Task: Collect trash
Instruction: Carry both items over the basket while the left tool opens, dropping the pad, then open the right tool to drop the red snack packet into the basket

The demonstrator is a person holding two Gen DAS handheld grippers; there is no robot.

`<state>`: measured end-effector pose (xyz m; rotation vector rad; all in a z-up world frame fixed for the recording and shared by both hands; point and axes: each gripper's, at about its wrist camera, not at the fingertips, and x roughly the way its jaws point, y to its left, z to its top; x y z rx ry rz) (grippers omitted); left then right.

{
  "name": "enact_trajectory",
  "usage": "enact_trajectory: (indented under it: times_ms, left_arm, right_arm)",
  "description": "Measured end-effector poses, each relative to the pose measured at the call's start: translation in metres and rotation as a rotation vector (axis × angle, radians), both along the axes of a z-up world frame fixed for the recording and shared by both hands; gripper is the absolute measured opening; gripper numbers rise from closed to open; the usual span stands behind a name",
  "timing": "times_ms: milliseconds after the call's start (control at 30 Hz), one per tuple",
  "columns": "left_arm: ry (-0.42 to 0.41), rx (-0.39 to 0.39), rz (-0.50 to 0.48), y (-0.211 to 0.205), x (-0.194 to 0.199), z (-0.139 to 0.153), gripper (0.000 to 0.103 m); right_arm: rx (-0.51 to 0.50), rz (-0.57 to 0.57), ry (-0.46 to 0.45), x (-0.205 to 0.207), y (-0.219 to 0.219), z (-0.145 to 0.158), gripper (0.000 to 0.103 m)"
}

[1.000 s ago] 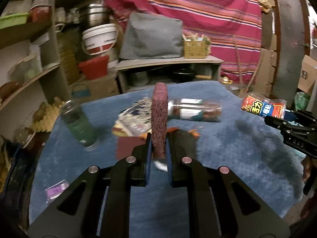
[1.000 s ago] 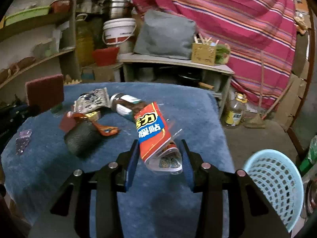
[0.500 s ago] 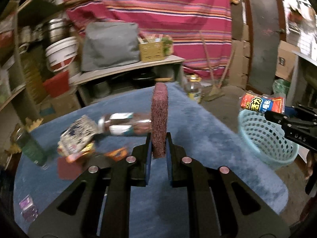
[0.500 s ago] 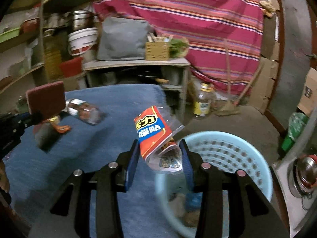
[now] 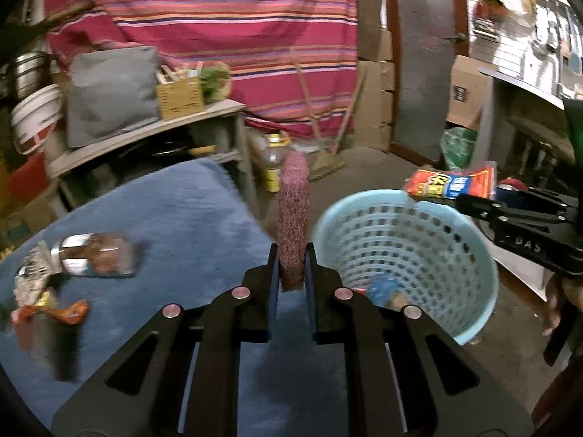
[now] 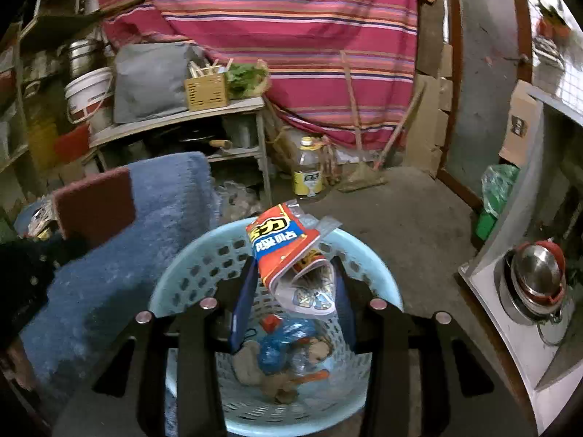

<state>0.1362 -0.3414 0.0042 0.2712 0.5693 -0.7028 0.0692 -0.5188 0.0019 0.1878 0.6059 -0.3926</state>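
Above the light-blue basket (image 6: 189, 273), the right gripper (image 6: 293, 291) clasped a red-and-blue packet (image 6: 288, 247). Near the blue-covered table's (image 5: 175, 218) right edge, the left gripper (image 5: 292, 276) pinched a maroon scouring pad (image 5: 293, 215) upright.

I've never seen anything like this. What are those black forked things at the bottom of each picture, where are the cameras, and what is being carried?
No robot here: a person holds a two-finger gripper in each hand, with a camera on each looking along its fingers. The left gripper is shut on a maroon scouring pad. The right gripper holds a red and blue packet above a light blue basket with some trash already in it. On the blue table cover lie a bottle and crumpled wrappers.
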Motion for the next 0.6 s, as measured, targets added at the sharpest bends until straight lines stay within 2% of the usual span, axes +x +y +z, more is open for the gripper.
enact_trajectory:
  times_ms: [267, 467, 567, 600]
  left_arm:
    - [0.022, 0.017, -0.078, -0.052, -0.013, -0.013, 0.012]
    - [0.054, 0.028, -0.103, -0.063, -0.008, -0.019, 0.014]
    - [0.040, 0.030, -0.087, -0.064, -0.008, -0.017, 0.027]
    - [0.035, 0.026, -0.076, -0.062, -0.008, -0.016, 0.035]
  right_arm:
    - [0.035, -0.042, 0.000, -0.015, -0.030, -0.008, 0.041]
    - [0.053, -0.061, 0.008, -0.022, -0.041, -0.015, 0.041]
    - [0.059, -0.066, 0.009, -0.023, -0.044, -0.016, 0.041]
    - [0.060, -0.067, 0.010, -0.024, -0.045, -0.016, 0.041]
